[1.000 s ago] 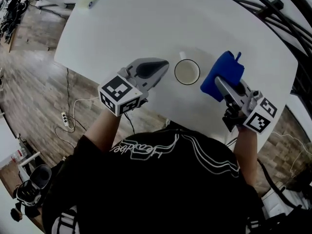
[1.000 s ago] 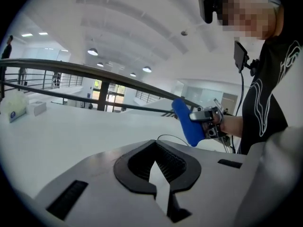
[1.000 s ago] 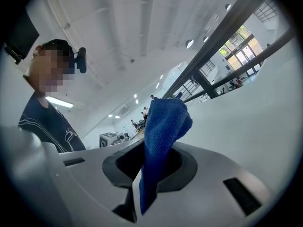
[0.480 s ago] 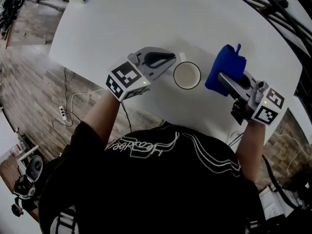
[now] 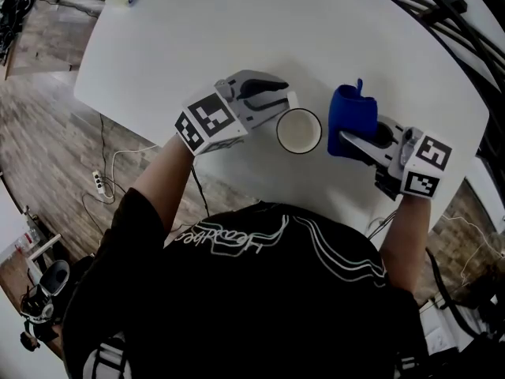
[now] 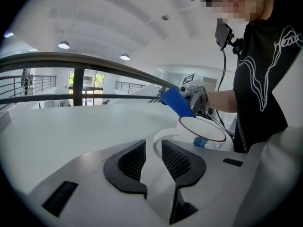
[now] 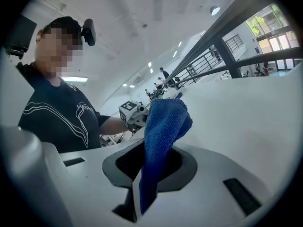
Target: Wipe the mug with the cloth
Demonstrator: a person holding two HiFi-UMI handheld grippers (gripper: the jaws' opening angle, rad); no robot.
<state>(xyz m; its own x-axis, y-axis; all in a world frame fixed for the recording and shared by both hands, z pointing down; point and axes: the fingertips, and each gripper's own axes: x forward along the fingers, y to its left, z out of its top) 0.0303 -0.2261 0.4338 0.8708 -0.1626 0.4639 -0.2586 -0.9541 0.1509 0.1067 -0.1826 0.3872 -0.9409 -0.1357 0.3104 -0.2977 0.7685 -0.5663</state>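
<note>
The left gripper's (image 6: pixel 154 148) jaws stand a narrow gap apart and clamp nothing; the handle of the mug (image 6: pixel 202 132) lies just beyond their tips. The right gripper's (image 7: pixel 150 155) jaws are closed on the blue cloth (image 7: pixel 163 122), which rises from them just to the right of the mug. The mug sits upright on the white table (image 5: pixel 237 30), between the two grippers.
</note>
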